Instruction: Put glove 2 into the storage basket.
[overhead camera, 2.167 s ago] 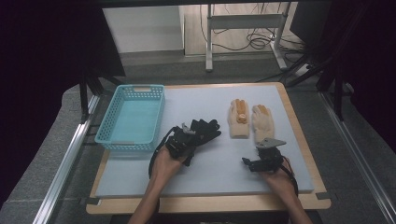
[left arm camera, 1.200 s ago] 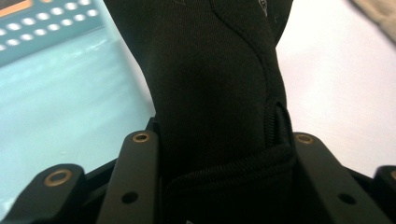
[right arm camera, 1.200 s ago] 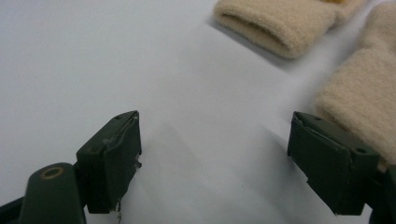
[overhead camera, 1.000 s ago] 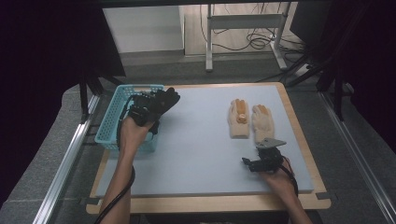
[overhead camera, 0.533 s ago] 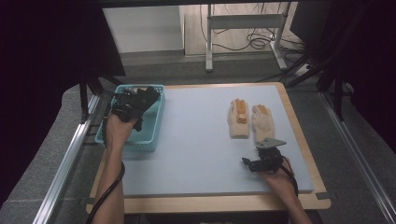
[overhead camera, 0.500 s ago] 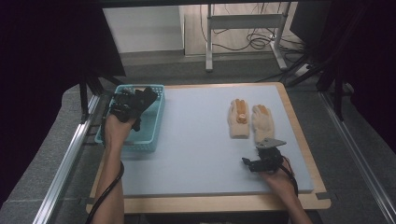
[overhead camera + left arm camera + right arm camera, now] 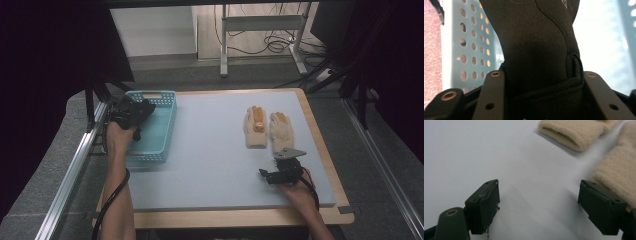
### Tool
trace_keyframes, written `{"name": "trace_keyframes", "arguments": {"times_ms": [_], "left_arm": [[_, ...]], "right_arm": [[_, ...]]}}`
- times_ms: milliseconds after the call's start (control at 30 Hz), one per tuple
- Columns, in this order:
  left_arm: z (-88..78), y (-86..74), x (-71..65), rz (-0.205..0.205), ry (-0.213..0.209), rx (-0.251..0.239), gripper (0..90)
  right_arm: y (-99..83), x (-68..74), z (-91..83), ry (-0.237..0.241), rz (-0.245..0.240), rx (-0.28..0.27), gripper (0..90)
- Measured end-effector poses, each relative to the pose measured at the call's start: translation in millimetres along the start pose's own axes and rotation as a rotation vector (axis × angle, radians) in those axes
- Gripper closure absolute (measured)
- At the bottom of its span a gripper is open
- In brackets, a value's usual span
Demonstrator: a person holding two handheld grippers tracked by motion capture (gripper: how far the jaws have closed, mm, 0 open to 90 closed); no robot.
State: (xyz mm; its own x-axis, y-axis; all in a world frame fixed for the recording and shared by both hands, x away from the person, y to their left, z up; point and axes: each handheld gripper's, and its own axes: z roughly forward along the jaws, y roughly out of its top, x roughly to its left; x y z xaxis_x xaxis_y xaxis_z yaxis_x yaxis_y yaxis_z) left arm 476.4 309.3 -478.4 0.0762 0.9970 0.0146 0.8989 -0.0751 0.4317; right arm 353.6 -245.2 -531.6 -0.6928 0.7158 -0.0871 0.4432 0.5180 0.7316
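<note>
A black glove (image 7: 141,109) hangs in my left gripper (image 7: 129,114) above the left part of the teal basket (image 7: 159,131). In the left gripper view the black glove (image 7: 534,37) sits between both jaws of the left gripper (image 7: 541,75), which have just been opening slightly but still touch its cuff. The perforated wall of the basket (image 7: 471,50) lies behind it. My right gripper (image 7: 266,175) rests open on the mat, just below two beige gloves (image 7: 256,127) (image 7: 281,131). The right gripper (image 7: 539,187) has nothing between its jaws, and the beige gloves (image 7: 574,132) (image 7: 616,167) lie ahead to its right.
A pale blue-grey mat (image 7: 210,150) covers the wooden table (image 7: 240,217). A metal rail (image 7: 75,170) runs along the left side, close to the basket. Desk legs and cables (image 7: 260,40) stand beyond the far edge.
My left hand has carried the black glove from the mat's middle leftward to the basket, then across it towards its left side and a little lower. The right gripper has stayed put.
</note>
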Motion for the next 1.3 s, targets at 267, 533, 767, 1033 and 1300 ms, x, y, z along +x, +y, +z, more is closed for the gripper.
{"name": "trace_keyframes", "arguments": {"times_ms": [267,533,767,1033,1300], "left_arm": [[18.6,6.8,2.1,0.006,0.006,0.038,55.9],[28.8,3.3,2.6,0.064,0.037,0.093,37.0],[18.8,0.0,6.8,0.066,-0.004,0.047,9.8],[-9.3,-3.1,10.9,0.049,-0.1,-0.064,3.5],[-25.0,-9.1,1.5,0.065,-0.19,-0.17,2.2]], "right_arm": [[0.0,-0.3,0.0,0.002,0.0,0.0,17.3],[0.1,-0.6,0.1,0.004,0.005,0.001,17.3],[0.1,-0.5,0.0,0.004,0.003,0.001,17.3],[0.0,-0.4,0.0,0.002,0.001,0.001,17.3],[0.0,0.0,0.0,0.001,0.001,0.0,17.3]]}}
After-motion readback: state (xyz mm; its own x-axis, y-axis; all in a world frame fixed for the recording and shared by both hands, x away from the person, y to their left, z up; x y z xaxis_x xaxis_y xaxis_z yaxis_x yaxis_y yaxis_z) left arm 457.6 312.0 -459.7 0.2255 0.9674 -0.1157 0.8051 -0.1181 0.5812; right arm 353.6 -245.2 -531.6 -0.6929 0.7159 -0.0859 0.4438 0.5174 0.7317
